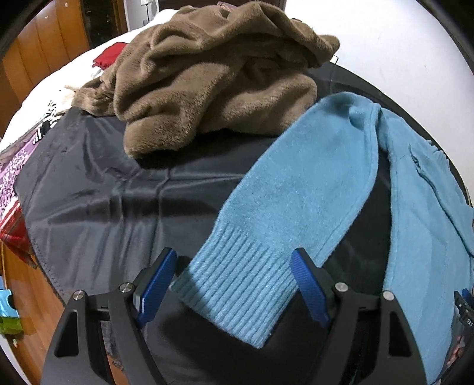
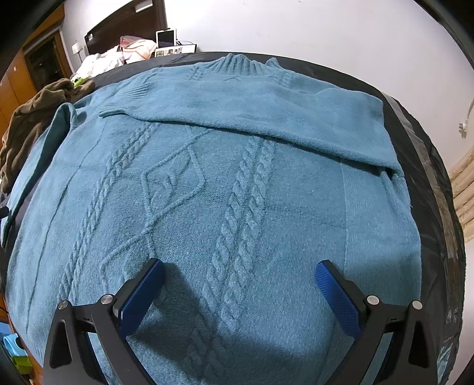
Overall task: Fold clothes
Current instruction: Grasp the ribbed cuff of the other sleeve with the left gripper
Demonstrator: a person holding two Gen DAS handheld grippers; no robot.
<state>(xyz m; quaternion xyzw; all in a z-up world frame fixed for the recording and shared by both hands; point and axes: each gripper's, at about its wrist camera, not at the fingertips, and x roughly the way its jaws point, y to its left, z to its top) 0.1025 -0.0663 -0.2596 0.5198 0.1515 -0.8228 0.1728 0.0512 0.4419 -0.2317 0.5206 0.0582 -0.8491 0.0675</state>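
Sweater: the blue cable-knit sweater lies spread flat, front up, on the dark sheet that covers the bed; your right wrist view looks straight down its body toward the ribbed collar at the far end.
Right sleeve: one sleeve is folded across the chest, its ribbed cuff ending near the far-left shoulder.
Left sleeve: the other sleeve lies stretched out on the dark sheet, away from the body, with its ribbed cuff toward you.
Left gripper: your left gripper points steeply down over that cuff; its blue fingers are spread wide, one on each side of the cuff, and you cannot tell from this view whether they touch the knit. Nothing is pinched.
Right gripper: your right gripper hangs over the lower body of the sweater with its fingers spread wide and nothing between them; a shadow falls on the knit below.
Other clothes: a brown fleece garment sits crumpled in a heap on the far part of the dark sheet, just beyond the outstretched sleeve.
Surroundings: a white wall behind the bed, wooden cabinets to the left.
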